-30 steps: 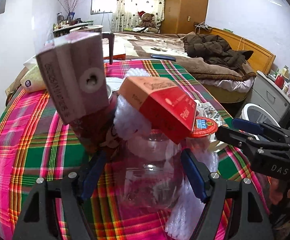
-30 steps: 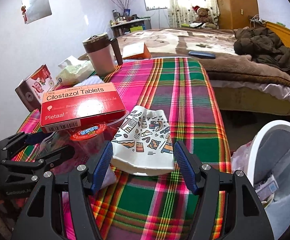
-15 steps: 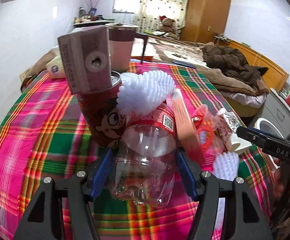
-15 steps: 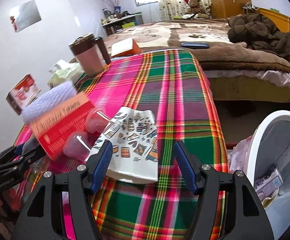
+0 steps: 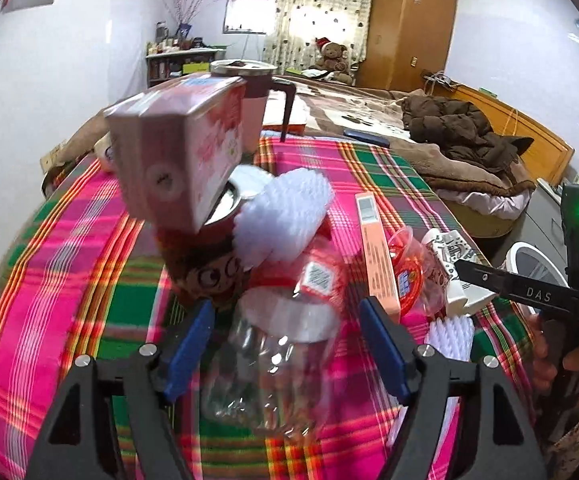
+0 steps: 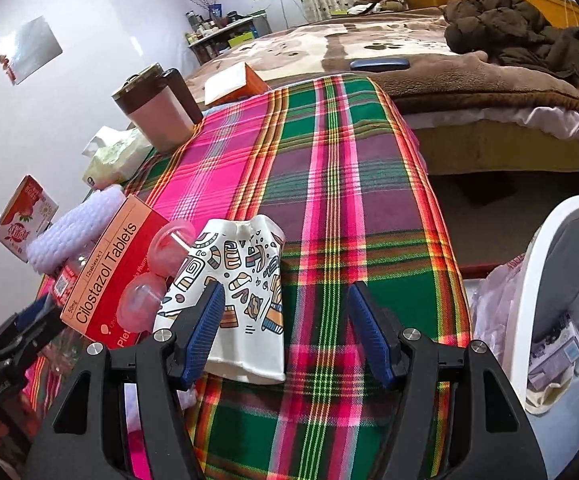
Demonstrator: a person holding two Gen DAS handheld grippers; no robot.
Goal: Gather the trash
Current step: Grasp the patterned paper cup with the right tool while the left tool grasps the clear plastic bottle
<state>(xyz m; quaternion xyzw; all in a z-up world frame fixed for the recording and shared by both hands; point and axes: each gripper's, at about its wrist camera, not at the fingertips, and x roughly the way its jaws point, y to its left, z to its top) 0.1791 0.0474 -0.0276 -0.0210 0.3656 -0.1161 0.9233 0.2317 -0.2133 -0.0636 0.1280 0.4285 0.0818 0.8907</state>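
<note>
A pile of trash lies on the plaid tablecloth (image 6: 329, 168). In the left wrist view my left gripper (image 5: 285, 344) is open around a clear plastic bottle (image 5: 273, 360) with a red label; whether the pads touch it I cannot tell. Behind it stand a red cartoon can (image 5: 209, 276), a pink carton (image 5: 177, 160) and white foam netting (image 5: 285, 212). In the right wrist view my right gripper (image 6: 287, 332) is open, with a flattened patterned paper cup (image 6: 237, 288) by its left finger. A red Cilostazol tablet box (image 6: 113, 272) and pink jelly cups (image 6: 157, 268) lie to the left.
A white trash bin (image 6: 561, 300) with a bag liner stands off the table's right edge. A pink lidded mug (image 6: 157, 112), a tissue pack (image 6: 117, 156) and an orange box (image 6: 233, 84) sit at the far end. A bed with a brown jacket (image 6: 509, 28) lies beyond.
The left gripper moved along with the bottle between its fingers and the pile shifted; the tablet box tipped onto its edge. The right gripper moved so the paper cup sits by its left finger.
</note>
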